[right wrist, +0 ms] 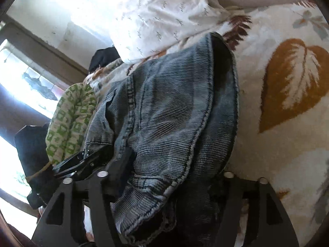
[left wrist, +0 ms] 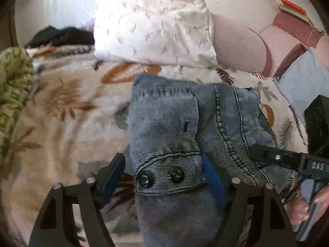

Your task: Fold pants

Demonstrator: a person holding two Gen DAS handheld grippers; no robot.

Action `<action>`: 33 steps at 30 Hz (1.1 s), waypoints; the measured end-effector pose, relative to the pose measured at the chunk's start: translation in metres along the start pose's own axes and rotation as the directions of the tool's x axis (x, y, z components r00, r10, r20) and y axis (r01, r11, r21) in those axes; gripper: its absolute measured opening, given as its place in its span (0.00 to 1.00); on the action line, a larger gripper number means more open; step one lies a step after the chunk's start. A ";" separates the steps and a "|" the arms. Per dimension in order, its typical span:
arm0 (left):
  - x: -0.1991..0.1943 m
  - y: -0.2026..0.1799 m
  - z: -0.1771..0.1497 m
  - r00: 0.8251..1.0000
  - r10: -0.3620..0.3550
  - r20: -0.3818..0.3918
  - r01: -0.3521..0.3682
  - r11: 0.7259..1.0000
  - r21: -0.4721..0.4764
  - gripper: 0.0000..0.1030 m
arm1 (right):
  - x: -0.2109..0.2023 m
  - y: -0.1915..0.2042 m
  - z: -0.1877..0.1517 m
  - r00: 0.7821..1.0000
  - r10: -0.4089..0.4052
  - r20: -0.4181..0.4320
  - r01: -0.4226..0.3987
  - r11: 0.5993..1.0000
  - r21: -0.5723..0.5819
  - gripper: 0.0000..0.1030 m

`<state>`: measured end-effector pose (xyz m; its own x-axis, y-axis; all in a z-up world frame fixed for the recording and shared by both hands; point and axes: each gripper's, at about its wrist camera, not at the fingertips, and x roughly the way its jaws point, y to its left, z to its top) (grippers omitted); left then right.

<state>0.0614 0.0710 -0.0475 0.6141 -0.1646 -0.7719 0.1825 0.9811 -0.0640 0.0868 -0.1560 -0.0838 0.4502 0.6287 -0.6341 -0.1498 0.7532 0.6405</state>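
Denim is filling the space between my left gripper's (left wrist: 164, 177) jaws: the folded jeans (left wrist: 185, 127) are lying on the leaf-print blanket (left wrist: 61, 107), and the buttoned pocket flap (left wrist: 166, 175) is sitting right ahead of my fingertips. I am seeing the left-hand blue pad (left wrist: 112, 177) standing clear of the cloth with blanket showing in the gap, so I am reading this tool as released, straddling the bundle rather than pinching it.

Over on my right gripper (right wrist: 166, 177), the stacked denim layers are bulging up between the fingers. The left finger (right wrist: 121, 170) is lying close against the fabric and the right one is hidden behind it, so I cannot tell whether that tool is pinching the cloth or merely resting around it.

I am judging that a fold has just been laid down and I am at the letting-go stage: the bundle is looking compact, with its far edge pointing toward the white patterned pillow (left wrist: 154, 26) beyond my tools.

For the next move I am thinking of backing both tools straight out without dragging the top layer, then checking whether the stack is holding square or needing a press to flatten.
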 end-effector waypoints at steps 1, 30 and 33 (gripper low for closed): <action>-0.006 -0.001 0.001 1.000 0.018 0.017 -0.018 1.000 0.013 0.84 | -0.006 0.003 0.000 1.000 -0.016 0.006 0.016 1.000 -0.009 0.64; -0.281 -0.069 -0.086 0.816 0.286 0.502 -0.345 0.938 0.026 1.00 | -0.222 0.194 -0.168 0.744 -0.165 0.647 0.458 0.831 -0.315 0.81; -0.298 -0.070 -0.093 0.802 0.291 0.521 -0.349 0.937 0.013 1.00 | -0.231 0.214 -0.179 0.720 -0.143 0.679 0.477 0.813 -0.334 0.81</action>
<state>-0.2058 0.0612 0.1278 0.9460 0.1010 -0.3080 -0.0333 0.9755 0.2175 -0.2073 -0.1055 0.1219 0.9435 0.2132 -0.2535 -0.2009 0.9768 0.0737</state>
